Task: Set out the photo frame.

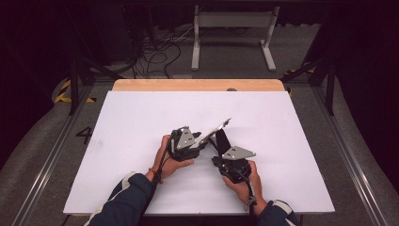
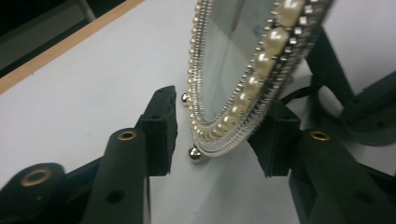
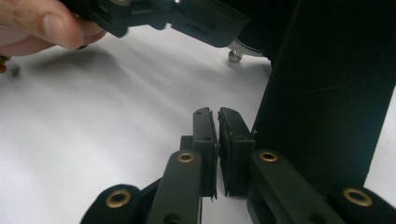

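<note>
Mirror (image 2: 243,70) w/ pearl-and-bead rim stands near centre of the white worktop (image 1: 141,117), tilted back on its black easel stand (image 3: 327,93); in the high view it reads as a thin bright edge (image 1: 214,129) betw. the two hands. Left tool (image 2: 219,128): jaws spread, one each side of the mirror's lower rim; left pad clearly apart from the rim, right pad sits just beside or behind it (contact there can't be told), so not a pinch. No grip on the frame, by the look of it. The mirror's small ball feet (image 2: 195,154) rest on the worktop. Right tool (image 3: 217,140): pads pressed nearly together, a hairline slit betw. them, nothing in it; it sits low just beside the black stand, not holding it. From above, left tool (image 1: 203,141) and right tool (image 1: 223,157) are close together at the mirror's base. Progress, as a judgement: mirror looks set up and self-standing, stand deployed, so main placing seems done. Left: back both tools off w/o knocking it, maybe a small trim of the tilt.
</note>
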Demonstrator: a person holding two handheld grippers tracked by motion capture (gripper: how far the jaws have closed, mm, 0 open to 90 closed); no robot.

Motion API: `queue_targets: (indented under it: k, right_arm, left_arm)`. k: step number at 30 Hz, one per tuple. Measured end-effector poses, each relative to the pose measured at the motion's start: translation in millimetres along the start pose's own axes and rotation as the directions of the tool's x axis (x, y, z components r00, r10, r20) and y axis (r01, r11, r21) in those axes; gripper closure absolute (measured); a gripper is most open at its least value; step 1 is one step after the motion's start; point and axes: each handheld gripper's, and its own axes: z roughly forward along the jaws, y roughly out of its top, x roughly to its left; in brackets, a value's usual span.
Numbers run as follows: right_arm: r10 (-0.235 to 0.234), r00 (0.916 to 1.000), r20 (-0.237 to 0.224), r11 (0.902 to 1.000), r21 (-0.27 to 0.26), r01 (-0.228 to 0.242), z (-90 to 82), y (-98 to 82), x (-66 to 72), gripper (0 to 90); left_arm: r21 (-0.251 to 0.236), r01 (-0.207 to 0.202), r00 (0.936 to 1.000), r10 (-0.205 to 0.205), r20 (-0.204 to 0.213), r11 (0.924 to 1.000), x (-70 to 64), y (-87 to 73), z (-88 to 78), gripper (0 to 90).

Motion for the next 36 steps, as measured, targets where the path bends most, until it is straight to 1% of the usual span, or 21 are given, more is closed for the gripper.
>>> queue_targets:
  k: [2, 5, 6, 7, 8, 9, 10, 11, 14, 15, 16, 17, 18, 21, 23, 25, 27, 30, 32, 34, 36]
  right_arm:
    - [0.000, 1.0000, 0.000, 1.0000, -0.001, 0.000, 0.0, 0.0, 0.1, 85.3]
    - [0.000, 1.0000, -0.002, 1.0000, -0.001, 0.000, 1.1, -0.6, 0.6, 84.6]
    - [0.000, 1.0000, 0.001, 1.0000, 0.003, 0.000, 2.7, -1.5, 1.1, 84.5]
    - [0.000, 1.0000, 0.001, 1.0000, 0.003, 0.000, 2.7, -1.5, 1.1, 84.5]
    - [0.000, 1.0000, 0.001, 1.0000, 0.004, 0.000, 3.5, -2.0, 1.5, 84.5]
    - [-0.001, 1.0000, 0.003, 1.0000, 0.006, 0.001, 3.9, -2.3, 1.7, 84.6]
    - [-0.002, 1.0000, 0.006, 1.0000, 0.004, 0.002, 4.3, -2.4, 1.7, 84.7]
    - [-0.004, 0.9999, 0.012, 1.0000, 0.005, 0.004, 4.7, -2.5, 1.7, 84.9]
    - [-0.011, 0.9996, 0.025, 0.9999, 0.005, 0.011, 5.1, -3.1, 1.7, 86.6]
    - [-0.015, 0.9995, 0.027, 0.9998, 0.010, 0.015, 5.1, -3.0, 1.5, 87.3]
    - [-0.014, 0.9995, 0.027, 0.9998, 0.014, 0.014, 5.3, -3.1, 1.5, 88.2]
    - [-0.013, 0.9995, 0.029, 0.9998, 0.017, 0.013, 5.2, -3.3, 1.5, 88.4]
    - [-0.015, 0.9994, 0.032, 0.9997, 0.021, 0.014, 5.4, -3.3, 1.8, 88.5]
    - [-0.016, 0.9992, 0.036, 0.9993, 0.034, 0.015, 6.0, -3.4, 2.0, 89.5]
    - [-0.014, 0.9994, 0.033, 0.9992, 0.038, 0.013, 5.6, -3.0, 1.8, 89.7]
    - [-0.015, 0.9994, 0.032, 0.9991, 0.039, 0.013, 5.3, -2.2, 2.1, 90.0]
    - [-0.017, 0.9993, 0.032, 0.9987, 0.048, 0.016, 5.5, -1.1, 3.1, 90.0]
    - [-0.024, 0.9995, 0.018, 0.9978, 0.062, 0.023, 6.2, -1.0, 5.5, 90.0]
    - [-0.039, 0.9992, 0.011, 0.9967, 0.071, 0.038, 6.3, -1.0, 6.8, 90.0]
    - [-0.039, 0.9992, 0.007, 0.9965, 0.074, 0.038, 6.2, -1.2, 6.5, 90.0]
    - [-0.036, 0.9994, 0.000, 0.9963, 0.078, 0.035, 5.7, -1.9, 5.5, 90.0]
  left_arm:
    - [-0.010, 0.011, 0.9999, -0.011, 0.002, 0.9999, 0.4, 0.0, 1.6, 55.8]
    - [-0.010, 0.010, 0.9999, -0.010, 0.003, 0.9999, -0.8, 0.7, 3.3, 58.0]
    - [-0.002, 0.000, 1.0000, 0.000, 0.004, 1.0000, -1.9, 1.0, 3.9, 62.6]
    - [0.000, -0.008, 1.0000, 0.008, -0.001, 1.0000, -3.0, 0.9, 4.6, 62.6]
    - [0.000, -0.012, 0.9999, 0.012, 0.003, 0.9999, -3.9, 0.8, 4.8, 65.4]
    - [0.007, -0.031, 0.9994, 0.031, 0.013, 0.9995, -4.5, 0.8, 4.5, 68.8]
    - [0.010, -0.041, 0.9991, 0.041, 0.013, 0.9991, -5.7, 0.7, 4.4, 73.5]
    - [0.012, -0.054, 0.9985, 0.054, 0.006, 0.9985, -6.7, 1.0, 4.4, 75.3]
    - [0.027, -0.082, 0.9964, 0.083, -0.017, 0.9962, -8.8, 1.9, 3.1, 77.0]
    - [0.029, -0.084, 0.9961, 0.084, -0.024, 0.9961, -9.2, 1.9, 2.5, 77.5]
    - [0.032, -0.084, 0.9961, 0.085, -0.024, 0.9959, -9.8, 1.7, 1.7, 77.7]
    - [0.033, -0.101, 0.9944, 0.102, -0.030, 0.9944, -10.9, 1.5, 1.1, 77.9]
    - [0.033, -0.101, 0.9944, 0.102, -0.030, 0.9944, -10.9, 1.5, 1.1, 78.4]
    - [0.052, -0.137, 0.9886, 0.140, -0.054, 0.9891, -15.1, 2.3, -1.7, 78.9]
    - [0.064, -0.145, 0.9865, 0.149, -0.069, 0.9874, -17.9, 2.4, -4.6, 79.4]
    - [0.080, -0.166, 0.9822, 0.172, -0.074, 0.9828, -21.6, 2.6, -9.5, 80.1]
    - [0.095, -0.177, 0.9789, 0.185, -0.087, 0.9796, -24.3, 1.7, -13.9, 80.3]
    - [0.109, -0.171, 0.9784, 0.181, -0.099, 0.9793, -25.9, 0.7, -17.3, 80.5]
    - [0.113, -0.164, 0.9782, 0.176, -0.109, 0.9799, -28.5, 0.3, -19.3, 80.4]
    - [0.121, -0.172, 0.9761, 0.185, -0.113, 0.9777, -30.2, -0.1, -21.1, 80.2]
    - [0.127, -0.163, 0.9769, 0.178, -0.118, 0.9785, -32.2, -0.4, -22.2, 79.7]
